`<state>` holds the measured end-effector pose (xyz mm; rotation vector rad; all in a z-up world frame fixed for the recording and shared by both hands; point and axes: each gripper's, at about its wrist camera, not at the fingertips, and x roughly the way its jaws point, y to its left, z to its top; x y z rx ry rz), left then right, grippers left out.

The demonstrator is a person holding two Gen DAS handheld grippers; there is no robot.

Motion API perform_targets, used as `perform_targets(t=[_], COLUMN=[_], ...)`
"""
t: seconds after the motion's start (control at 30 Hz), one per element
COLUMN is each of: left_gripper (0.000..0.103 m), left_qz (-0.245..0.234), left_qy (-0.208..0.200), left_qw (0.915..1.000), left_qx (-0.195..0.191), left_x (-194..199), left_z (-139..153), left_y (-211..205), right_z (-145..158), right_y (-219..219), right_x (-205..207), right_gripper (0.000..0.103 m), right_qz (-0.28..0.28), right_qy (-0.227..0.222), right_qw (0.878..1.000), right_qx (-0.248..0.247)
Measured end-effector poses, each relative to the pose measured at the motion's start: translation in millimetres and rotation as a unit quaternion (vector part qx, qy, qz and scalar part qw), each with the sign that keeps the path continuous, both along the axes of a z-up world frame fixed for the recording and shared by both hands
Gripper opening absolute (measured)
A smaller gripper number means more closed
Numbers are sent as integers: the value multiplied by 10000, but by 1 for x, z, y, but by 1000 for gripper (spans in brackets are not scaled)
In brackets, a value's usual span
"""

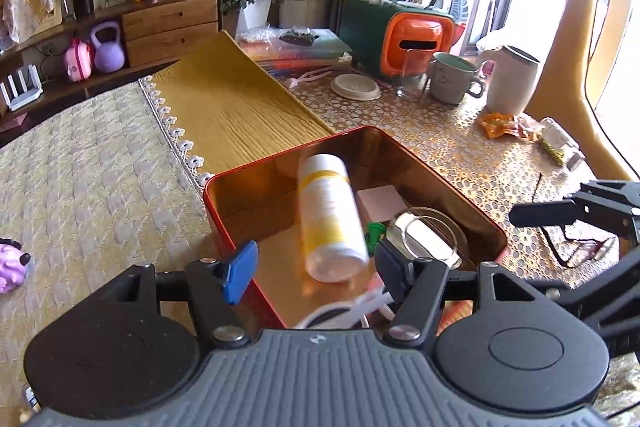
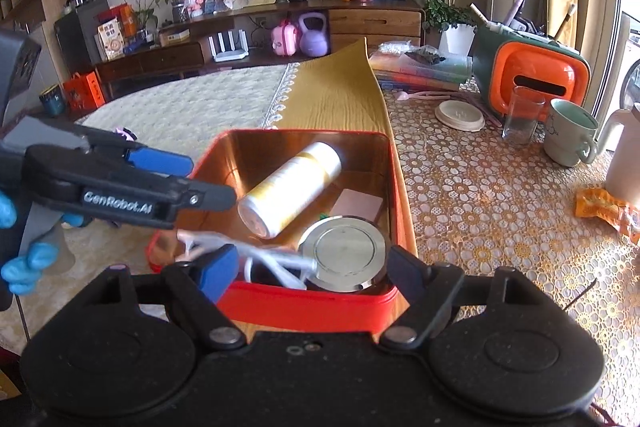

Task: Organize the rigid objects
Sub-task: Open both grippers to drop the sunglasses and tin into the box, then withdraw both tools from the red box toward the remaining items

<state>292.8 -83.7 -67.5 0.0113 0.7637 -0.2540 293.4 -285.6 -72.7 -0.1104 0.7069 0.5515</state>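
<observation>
Red tin box (image 2: 312,311) holding white-and-yellow bottle (image 2: 292,189), round metal lid (image 2: 344,253), left gripper (image 1: 316,267) parted and empty, right gripper (image 2: 316,273) wide, empty

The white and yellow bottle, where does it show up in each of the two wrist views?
Left wrist view: the white and yellow bottle lies blurred in the middle of the red tin, lengthwise toward the camera.
Right wrist view: the bottle lies slanted in the tin's centre.
Shared landmark: the orange and green box on the table behind.
</observation>
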Motion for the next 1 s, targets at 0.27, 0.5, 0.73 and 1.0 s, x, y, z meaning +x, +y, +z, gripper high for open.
perform_targets(t=[0.27,0.5,0.73,1.0], left_gripper=[64,68,80,84], left_qz=[-16,138,574,1092], left_qy=[-233,-364,-465,-461], left_qw=[9997,9992,9973,9929], left_qx=[-98,-113,-34,21], left_x=[-38,-73,-108,-139], left_z=[21,35,39,28], left_y=[14,37,81,135], right_z=[16,32,37,33], right_y=[8,26,58,101], right_x=[-20,-39,-57,-66], right_gripper=[82,86,99,102], right_qz=[75,229,556,812], right_qy=[-82,-175,-253,-260], right_qw=[9999,9993,9974,9956], right_qx=[104,240,378,390])
